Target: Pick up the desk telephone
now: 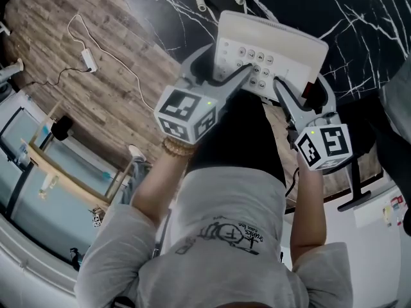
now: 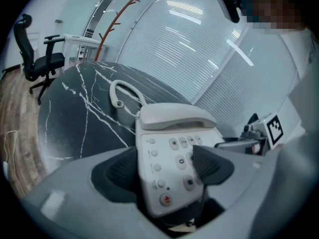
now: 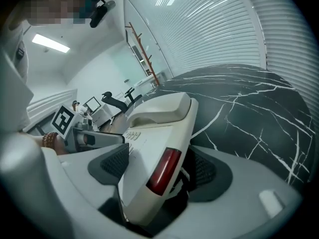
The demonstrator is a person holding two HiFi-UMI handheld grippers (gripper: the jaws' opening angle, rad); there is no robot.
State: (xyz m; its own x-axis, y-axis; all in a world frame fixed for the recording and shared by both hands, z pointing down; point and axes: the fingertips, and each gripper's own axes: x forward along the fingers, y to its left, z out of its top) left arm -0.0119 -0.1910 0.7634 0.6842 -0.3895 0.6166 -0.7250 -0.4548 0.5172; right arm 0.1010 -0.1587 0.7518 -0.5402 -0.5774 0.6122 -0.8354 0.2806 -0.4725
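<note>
Your left fingers (image 2: 212, 163) are clamped on the near left corner of the desk telephone (image 1: 270, 43). One pad lies across the keypad (image 2: 177, 151) and the other sits against the phone's left side, so the left gripper (image 2: 167, 167) has hold. The right gripper (image 3: 159, 167) does not look set. Its fingers (image 3: 113, 164) stand wide with the phone's right edge and its red panel (image 3: 162, 171) between them, and I see no firm bite from either pad. The phone rests on the black marble table (image 2: 75, 113), close to the near edge, with your two grippers at its near corners.

If you lift now, I judge that the base would hang from the left corner alone and swing or twist out. The pad on the keys has only smooth, springy buttons to press on. Close the right side first, then raise both hands evenly.

Past the keypad, the handset (image 2: 174, 116) only lies in its cradle. Tip the base toward you or sideways and it may slide off. Beyond that, the coiled cord (image 2: 122, 91) trails over the table, and a quick pull could draw it taut and jerk the handset. Farther off, the office chair (image 2: 37, 54) stands well apart and is no concern.
</note>
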